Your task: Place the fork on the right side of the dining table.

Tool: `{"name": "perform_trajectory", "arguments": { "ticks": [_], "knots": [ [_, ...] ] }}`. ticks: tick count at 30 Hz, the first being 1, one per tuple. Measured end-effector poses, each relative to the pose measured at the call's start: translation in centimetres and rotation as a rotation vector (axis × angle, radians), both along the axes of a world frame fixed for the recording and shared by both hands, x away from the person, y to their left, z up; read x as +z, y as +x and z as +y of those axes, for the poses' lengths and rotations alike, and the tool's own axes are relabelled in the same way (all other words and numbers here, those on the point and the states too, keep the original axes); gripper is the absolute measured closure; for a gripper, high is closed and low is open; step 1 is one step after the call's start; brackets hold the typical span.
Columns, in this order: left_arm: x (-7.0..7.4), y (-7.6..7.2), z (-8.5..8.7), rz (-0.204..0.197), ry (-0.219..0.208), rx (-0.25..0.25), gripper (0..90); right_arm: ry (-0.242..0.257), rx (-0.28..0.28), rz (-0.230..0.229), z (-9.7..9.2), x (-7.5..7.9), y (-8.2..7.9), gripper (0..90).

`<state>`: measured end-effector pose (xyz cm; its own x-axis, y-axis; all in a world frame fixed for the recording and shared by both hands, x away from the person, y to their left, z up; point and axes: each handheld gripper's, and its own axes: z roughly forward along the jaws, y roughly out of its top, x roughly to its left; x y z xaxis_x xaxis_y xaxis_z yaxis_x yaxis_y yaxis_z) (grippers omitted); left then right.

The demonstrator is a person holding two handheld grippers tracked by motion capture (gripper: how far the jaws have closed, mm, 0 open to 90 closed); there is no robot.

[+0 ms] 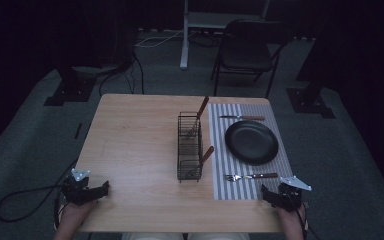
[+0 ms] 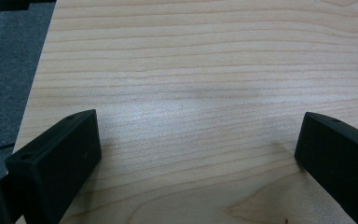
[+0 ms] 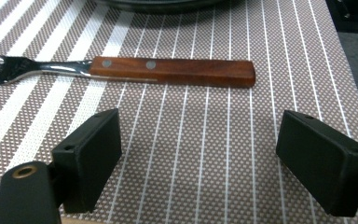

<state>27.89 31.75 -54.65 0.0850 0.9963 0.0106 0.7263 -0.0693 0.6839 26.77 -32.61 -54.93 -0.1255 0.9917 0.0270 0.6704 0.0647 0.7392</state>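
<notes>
— Any words, labels or numbers to read here?

— None. The fork (image 3: 121, 70) has a plain wooden handle with two rivets and no brand mark on it.

— The mat (image 3: 205, 140)?

— Just stripes and dots, no lettering.

— And the plate (image 1: 251, 142) or the rack (image 1: 189, 147)?

— Both bare, as far as the high view lets me tell; it is dim and small there.

— The desk (image 2: 205, 70)?

— Wood grain, no sticker or print. The black claw blocks carry no markings either.
</notes>
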Motion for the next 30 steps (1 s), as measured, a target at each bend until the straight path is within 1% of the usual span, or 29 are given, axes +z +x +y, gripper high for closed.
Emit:
{"name": "perform_trajectory", "arguments": {
  "ticks": [1,3,5,6,9,11,14,17,20,26,30],
  "knots": [
    [0.0,0.0,0.0,0.000,0.000,0.000,0.7,-0.008,-0.004,0.000,0.1,0.0,-0.1,13.7],
    [0.0,0.0,0.0,0.000,0.000,0.000,0.7,-0.009,-0.001,-0.012,0.5,0.0,-0.3,13.4],
    [0.0,0.0,0.0,0.000,0.000,0.000,0.7,-0.025,-0.004,-0.006,0.9,0.0,-0.5,12.9],
    [0.0,0.0,0.0,0.000,0.000,0.000,0.7,-0.024,-0.009,-0.009,1.0,0.0,-0.7,12.8],
    [0.0,0.0,0.0,0.000,0.000,0.000,0.7,-0.016,-0.045,-0.002,1.1,0.0,-1.0,12.7],
    [0.0,0.0,0.0,0.000,0.000,0.000,0.7,-0.021,-0.073,0.008,1.1,0.0,-1.1,12.7],
    [0.0,0.0,0.0,0.000,0.000,0.000,0.7,-0.011,-0.087,0.010,1.1,0.0,-1.2,12.7],
    [0.0,0.0,0.0,0.000,0.000,0.004,0.7,-0.019,-0.077,0.017,1.2,-0.1,-1.2,12.4],
    [0.0,-0.1,-0.1,0.000,0.000,0.004,0.7,-0.028,-0.079,0.016,1.3,-0.1,-1.1,12.2],
    [0.0,-0.1,-0.1,0.000,0.000,0.005,0.7,-0.013,-0.079,0.021,1.1,-0.1,-1.0,12.2],
    [0.0,-0.1,-0.1,0.000,0.000,0.005,0.7,-0.015,-0.088,0.023,1.2,-0.1,-0.9,12.2]
  ]
}}
